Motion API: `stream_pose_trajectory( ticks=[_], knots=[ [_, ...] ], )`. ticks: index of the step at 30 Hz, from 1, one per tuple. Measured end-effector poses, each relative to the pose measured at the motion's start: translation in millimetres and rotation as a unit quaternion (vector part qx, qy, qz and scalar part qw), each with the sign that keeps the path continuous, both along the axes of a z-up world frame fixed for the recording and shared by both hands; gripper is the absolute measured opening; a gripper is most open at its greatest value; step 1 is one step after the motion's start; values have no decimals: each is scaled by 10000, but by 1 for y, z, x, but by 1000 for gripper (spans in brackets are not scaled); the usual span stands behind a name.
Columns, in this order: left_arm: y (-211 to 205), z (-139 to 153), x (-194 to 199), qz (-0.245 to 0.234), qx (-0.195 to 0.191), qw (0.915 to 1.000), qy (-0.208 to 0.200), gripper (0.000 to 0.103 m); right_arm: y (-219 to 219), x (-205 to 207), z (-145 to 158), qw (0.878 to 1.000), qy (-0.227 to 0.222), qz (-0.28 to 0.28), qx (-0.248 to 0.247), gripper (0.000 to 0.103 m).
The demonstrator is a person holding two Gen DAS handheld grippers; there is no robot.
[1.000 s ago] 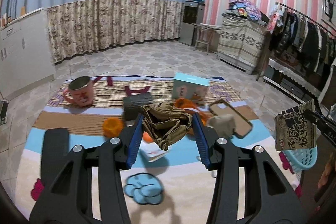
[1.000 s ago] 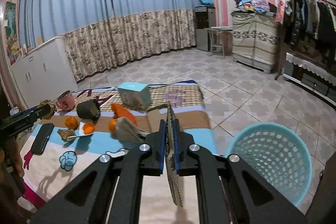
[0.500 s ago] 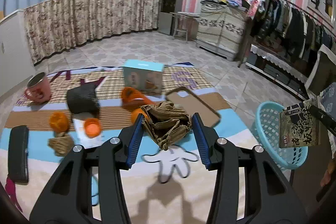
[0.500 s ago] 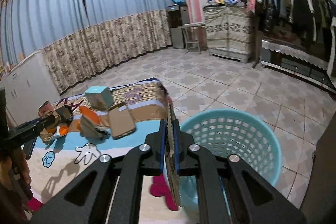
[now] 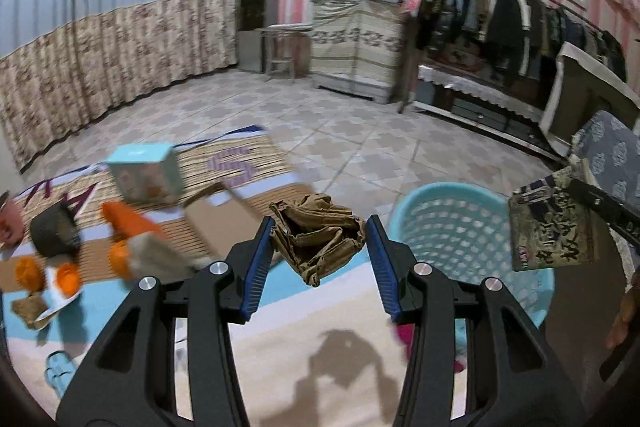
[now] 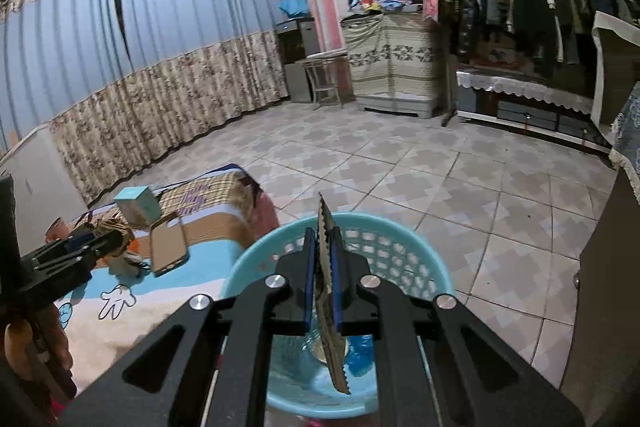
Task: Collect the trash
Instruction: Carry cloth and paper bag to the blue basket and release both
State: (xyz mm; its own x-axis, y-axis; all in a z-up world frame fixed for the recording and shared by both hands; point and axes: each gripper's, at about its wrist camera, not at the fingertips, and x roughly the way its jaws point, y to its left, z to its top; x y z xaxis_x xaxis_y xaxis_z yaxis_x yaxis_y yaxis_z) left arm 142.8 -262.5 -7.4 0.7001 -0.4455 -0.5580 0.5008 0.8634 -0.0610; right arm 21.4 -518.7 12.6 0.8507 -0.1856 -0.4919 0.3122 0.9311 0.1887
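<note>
Brown crumpled paper wad clenched in left gripper fingers, hanging over the bed, basket just to its right. Right gripper fingers pinched tight on a flat snack packet, edge-on, long axis vertical, directly above the teal basket mouth. Right hand is nearer; likely drops first. Packet: dark printed foil, serrated edges. Some trash already inside the basket.

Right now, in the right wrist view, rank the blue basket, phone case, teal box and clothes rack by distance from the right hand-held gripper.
1. Blue basket, directly below the right hand-held gripper.
2. Phone case, left on the mat.
3. Teal box, left, further back.
4. Clothes rack, far right wall.
</note>
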Motion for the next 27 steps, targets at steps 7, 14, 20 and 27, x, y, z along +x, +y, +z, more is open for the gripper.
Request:
stream_pose_trajectory(
  ticks=[7,14,20,27],
  knots=[
    [-61,-8,-12,-565,-56,9983,-87,45,-22,-2,-7,9998,-65,-175,14,8],
    [-97,-25,-16,-803,-79,9967,-73,46,-30,-3,-12,9995,-216,-223,5,8],
    [-110,-35,-15,-930,-18,9956,-76,54,-27,2,-21,9996,-184,-180,68,7],
    [-100,-34,-8,-726,-70,9973,-69,71,-28,5,-29,9997,-119,-178,139,7]
  ],
)
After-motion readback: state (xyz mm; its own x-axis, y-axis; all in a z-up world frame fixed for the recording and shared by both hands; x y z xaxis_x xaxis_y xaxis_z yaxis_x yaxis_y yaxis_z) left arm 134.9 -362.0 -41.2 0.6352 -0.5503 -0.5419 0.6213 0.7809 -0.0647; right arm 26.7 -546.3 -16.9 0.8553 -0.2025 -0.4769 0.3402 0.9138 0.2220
